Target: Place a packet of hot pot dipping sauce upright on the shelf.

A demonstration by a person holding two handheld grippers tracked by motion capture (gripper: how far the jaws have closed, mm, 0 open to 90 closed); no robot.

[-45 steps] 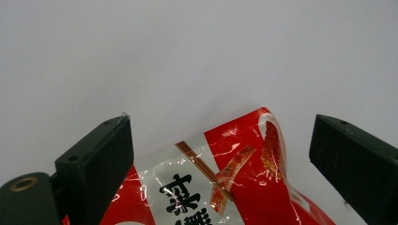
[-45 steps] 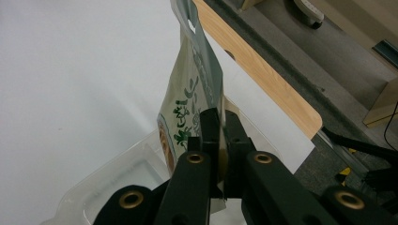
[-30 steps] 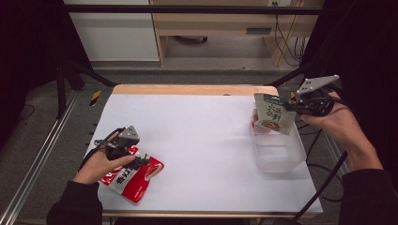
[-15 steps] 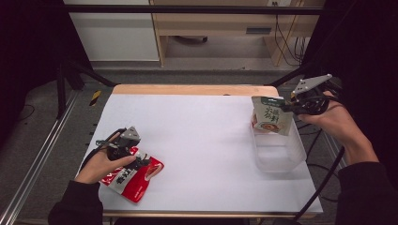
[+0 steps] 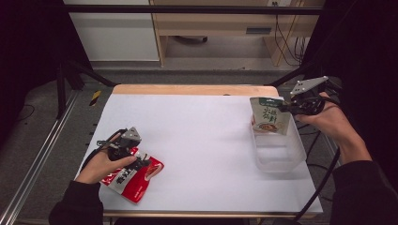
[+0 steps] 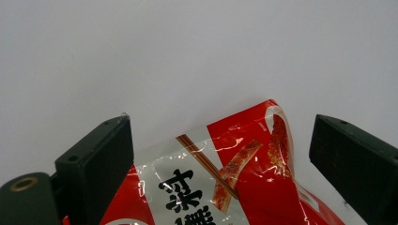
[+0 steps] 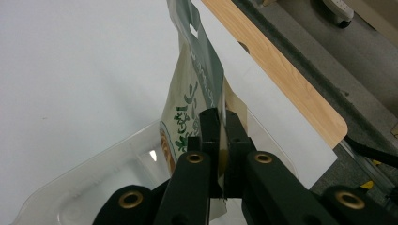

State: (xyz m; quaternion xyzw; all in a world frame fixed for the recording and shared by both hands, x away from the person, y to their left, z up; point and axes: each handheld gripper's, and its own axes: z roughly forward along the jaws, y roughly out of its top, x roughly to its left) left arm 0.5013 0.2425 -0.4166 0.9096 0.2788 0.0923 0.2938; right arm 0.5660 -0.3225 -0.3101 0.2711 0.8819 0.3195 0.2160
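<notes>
White tabletop (image 5: 206,140), dark surround. Near left: left gripper (image 5: 141,161) sits over red pouch (image 5: 133,178) lying flat at the near-left edge; in the left gripper view the jaws stand wide with the red pouch (image 6: 234,178) between them, pads off the film, so nothing is held. Far right: right gripper (image 5: 284,108) is clamped tight on the edge of green pouch (image 5: 269,116), hanging upright over clear bin (image 5: 277,150). Do it well: lower straight, keep the pouch inside the bin walls, bottom edge in first, and release only once it rests on the floor.
</notes>
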